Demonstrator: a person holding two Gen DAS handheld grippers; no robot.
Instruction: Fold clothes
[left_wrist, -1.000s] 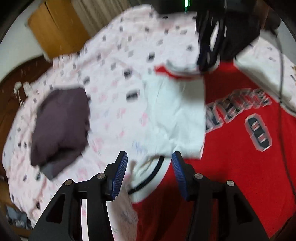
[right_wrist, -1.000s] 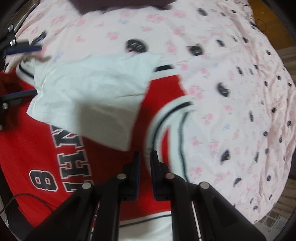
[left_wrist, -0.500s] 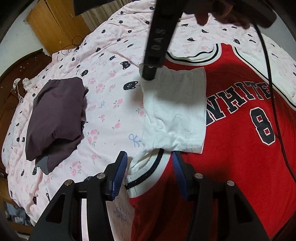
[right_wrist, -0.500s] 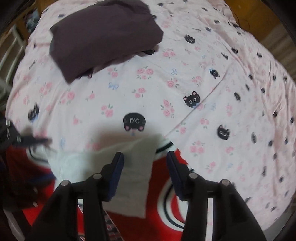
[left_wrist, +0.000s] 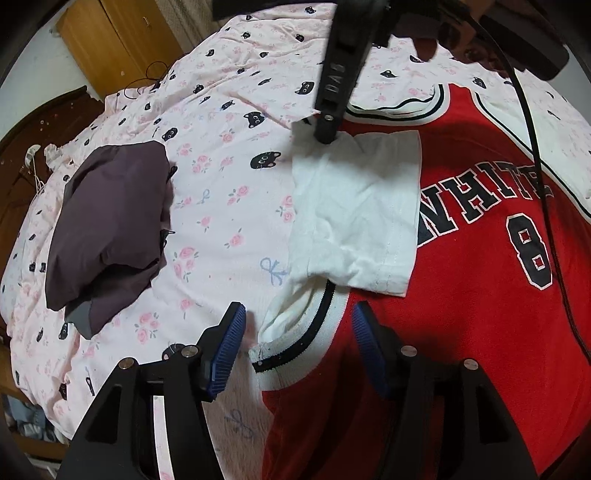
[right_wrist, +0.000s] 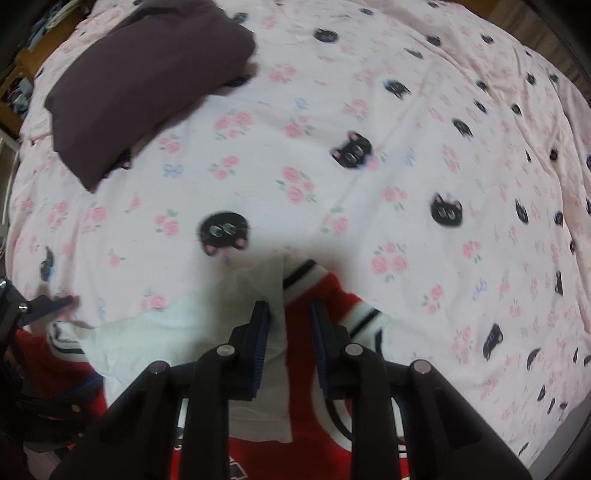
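Your left gripper (left_wrist: 297, 345) hangs low over the near edge of the jersey (left_wrist: 480, 295), its jaws opening, nothing pinched; the striped armhole trim (left_wrist: 295, 354) lies between the blue pads (left_wrist: 231, 352) without touching either. The red jersey lies flat on the sheet (left_wrist: 221, 206), lettering and number facing up, with its white sleeve (left_wrist: 354, 206) folded in over the chest. Your right gripper (right_wrist: 288, 339) points down at the sleeve's far corner, jaws closing; the sleeve's edge and red cloth lie between the pads, not yet clamped. From the left camera its finger tip looks to touch that corner. A folded dark garment (left_wrist: 107, 225) lies well apart to the left on the sheet.
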